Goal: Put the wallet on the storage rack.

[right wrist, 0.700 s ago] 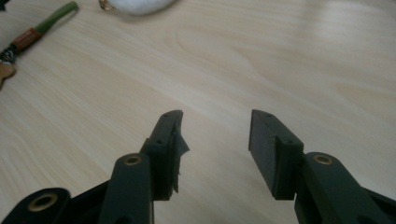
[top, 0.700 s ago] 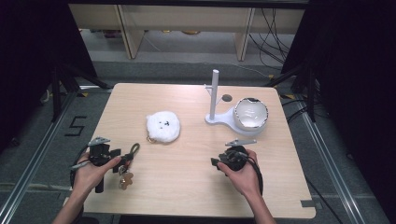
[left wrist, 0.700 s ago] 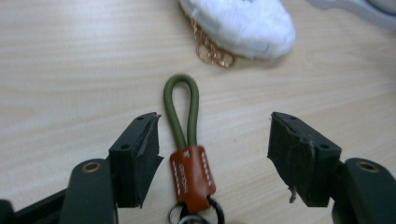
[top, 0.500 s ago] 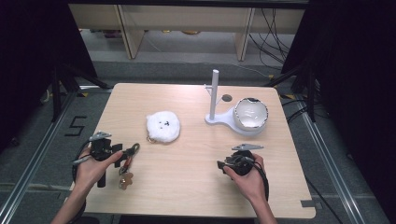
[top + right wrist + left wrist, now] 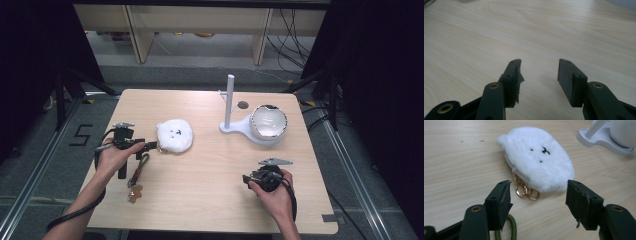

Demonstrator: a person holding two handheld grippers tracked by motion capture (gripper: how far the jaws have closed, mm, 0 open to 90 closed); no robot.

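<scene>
A lab: lone table, floor rails, dark curtains, cables.

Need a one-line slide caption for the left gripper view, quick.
Open left claw poised just short of the white fluffy plush pouch and its gold key rings on the light wooden table.

Fluffy white plush pouch, shiny gold metal rings, matt wood table
</scene>
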